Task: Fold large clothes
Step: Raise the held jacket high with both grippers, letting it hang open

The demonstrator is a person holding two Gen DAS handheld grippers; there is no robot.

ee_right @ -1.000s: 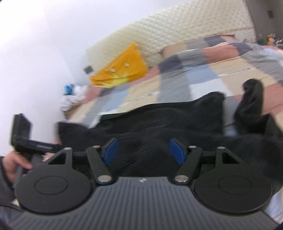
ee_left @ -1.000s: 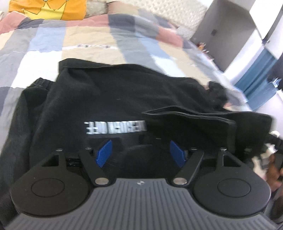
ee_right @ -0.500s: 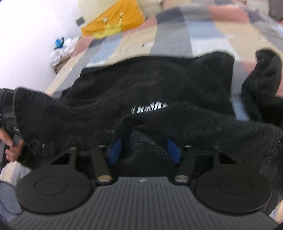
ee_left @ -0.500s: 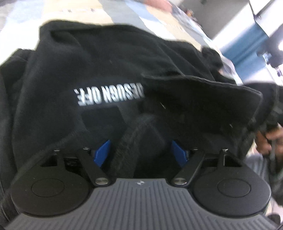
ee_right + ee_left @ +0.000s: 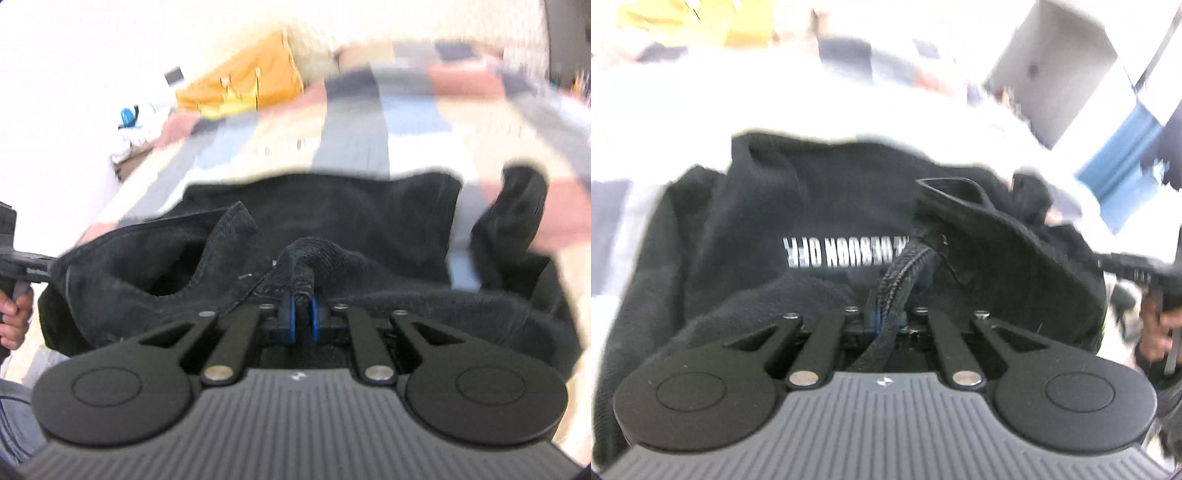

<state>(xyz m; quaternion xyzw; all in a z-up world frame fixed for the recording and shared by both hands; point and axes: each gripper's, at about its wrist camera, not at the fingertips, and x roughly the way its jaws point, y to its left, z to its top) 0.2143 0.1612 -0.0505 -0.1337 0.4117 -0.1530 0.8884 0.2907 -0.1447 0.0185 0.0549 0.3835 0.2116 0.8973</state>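
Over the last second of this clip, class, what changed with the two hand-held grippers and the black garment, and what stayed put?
Both closed. The left hand-held gripper has just shut on the black sweatshirt, pinching a ribbed edge. The right hand-held gripper has just closed on another fold of it. The gripped edges now stand bunched up above the rest. The sweatshirt's body still lies on the patchwork quilt.
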